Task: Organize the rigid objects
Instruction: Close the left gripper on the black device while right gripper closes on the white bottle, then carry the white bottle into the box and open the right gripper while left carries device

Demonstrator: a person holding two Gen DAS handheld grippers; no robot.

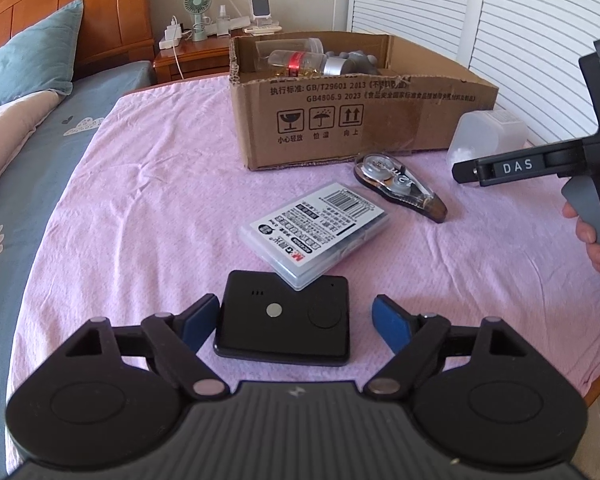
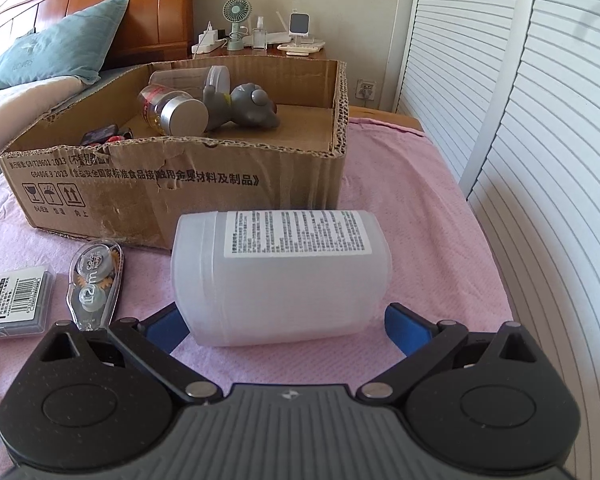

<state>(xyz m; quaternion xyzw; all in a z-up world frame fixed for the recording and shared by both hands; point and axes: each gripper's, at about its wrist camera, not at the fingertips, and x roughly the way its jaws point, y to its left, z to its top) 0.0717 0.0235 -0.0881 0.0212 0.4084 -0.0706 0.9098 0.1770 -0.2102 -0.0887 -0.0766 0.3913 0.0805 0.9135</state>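
A flat black device (image 1: pixel 284 320) lies on the pink cloth between the pads of my left gripper (image 1: pixel 294 312). That gripper is open: the left pad sits close beside the device and the right pad stands well clear. A clear plastic case with a barcode label (image 1: pixel 316 232) overlaps the device's far edge. Behind it lies a correction tape dispenser (image 1: pixel 400 184). My right gripper (image 2: pixel 282 320) is open, its blue pads flanking a white translucent container (image 2: pixel 280 276) that lies on its side. The cardboard box (image 2: pixel 180 184) behind holds jars and a grey toy (image 2: pixel 240 108).
The pink cloth (image 1: pixel 140 200) covers a table beside a bed with a teal pillow (image 1: pixel 32 52). A wooden nightstand (image 1: pixel 188 56) with a small fan stands behind. White louvred doors (image 2: pixel 540 160) run along the right. A hand (image 1: pixel 592 236) holds the right gripper.
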